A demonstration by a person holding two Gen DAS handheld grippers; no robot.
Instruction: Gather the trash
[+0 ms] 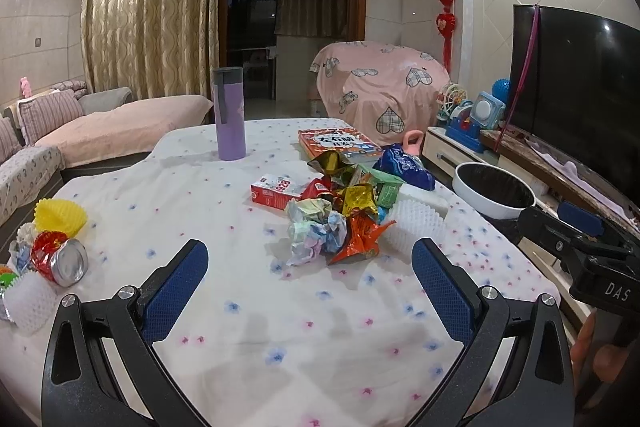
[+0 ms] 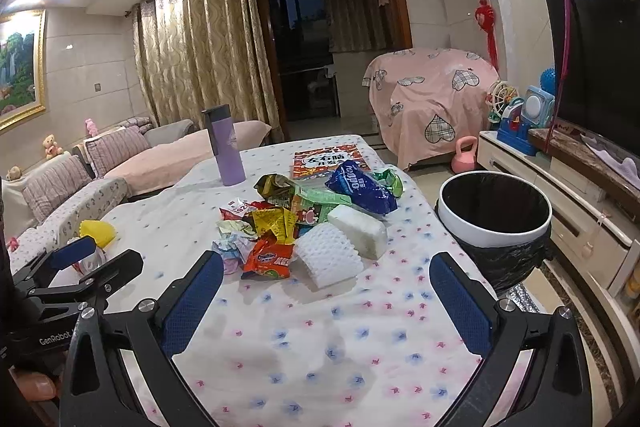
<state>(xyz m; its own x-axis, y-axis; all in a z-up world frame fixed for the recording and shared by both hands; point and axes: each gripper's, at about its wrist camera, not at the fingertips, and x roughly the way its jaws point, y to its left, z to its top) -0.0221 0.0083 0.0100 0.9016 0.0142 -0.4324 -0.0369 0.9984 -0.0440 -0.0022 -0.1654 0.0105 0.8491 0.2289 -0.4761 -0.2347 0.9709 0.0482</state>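
Both grippers, left gripper (image 1: 310, 263) and right gripper (image 2: 326, 275), gape wide and empty over the floral tablecloth (image 1: 224, 307), with the orange wrapper (image 2: 267, 261) at 12 o'clock, long axis lying left-right.

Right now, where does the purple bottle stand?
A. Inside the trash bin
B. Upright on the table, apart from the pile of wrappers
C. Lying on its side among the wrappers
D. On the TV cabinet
B: the purple bottle stands upright on the table, with bare cloth between it and the pile of wrappers; it is not in the trash bin.
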